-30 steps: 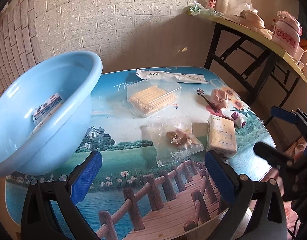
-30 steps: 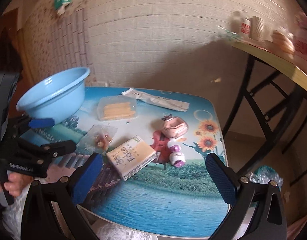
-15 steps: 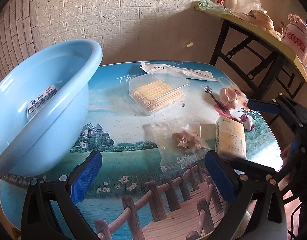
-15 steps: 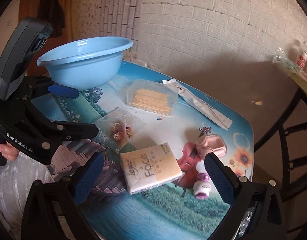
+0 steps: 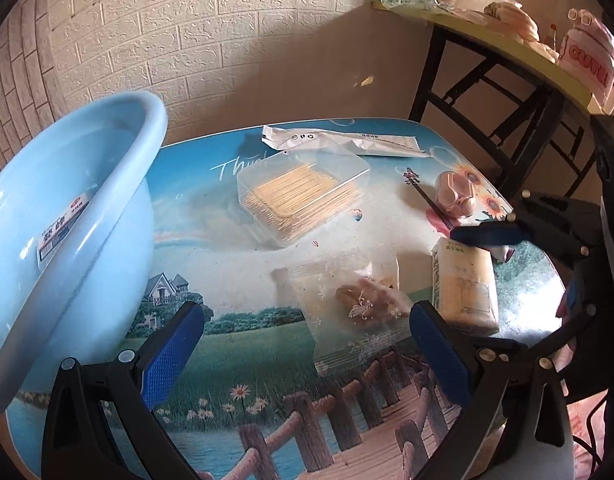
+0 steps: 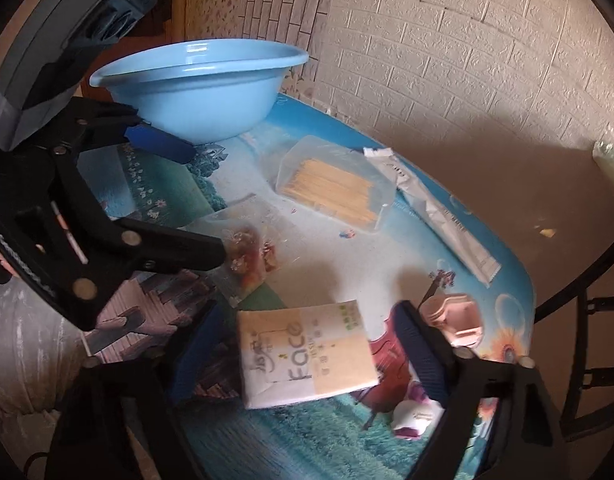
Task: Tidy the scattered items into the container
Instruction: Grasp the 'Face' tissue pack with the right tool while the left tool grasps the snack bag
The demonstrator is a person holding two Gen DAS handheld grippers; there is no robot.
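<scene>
A light blue basin (image 5: 63, 216) stands at the table's left; it also shows in the right wrist view (image 6: 199, 84). A yellow tissue pack (image 6: 307, 354) lies between the open fingers of my right gripper (image 6: 307, 356), which straddles it low over the table. The pack also shows in the left wrist view (image 5: 465, 284). My left gripper (image 5: 307, 344) is open and empty, near a clear snack bag (image 5: 347, 304). A clear box of toothpicks (image 5: 303, 194), a white sachet (image 5: 339, 142), a pink case (image 5: 455, 194) and a small purple-capped bottle (image 6: 411, 418) lie scattered.
The picture-printed table (image 5: 267, 380) ends close on the right (image 6: 523, 280). A black-framed side table with clutter (image 5: 507, 36) stands beyond it. A brick wall (image 5: 187, 40) is behind.
My right gripper has swung in and dropped until its open fingers straddle the tissue pack. My left gripper has edged forward and slightly right toward the snack bag.
</scene>
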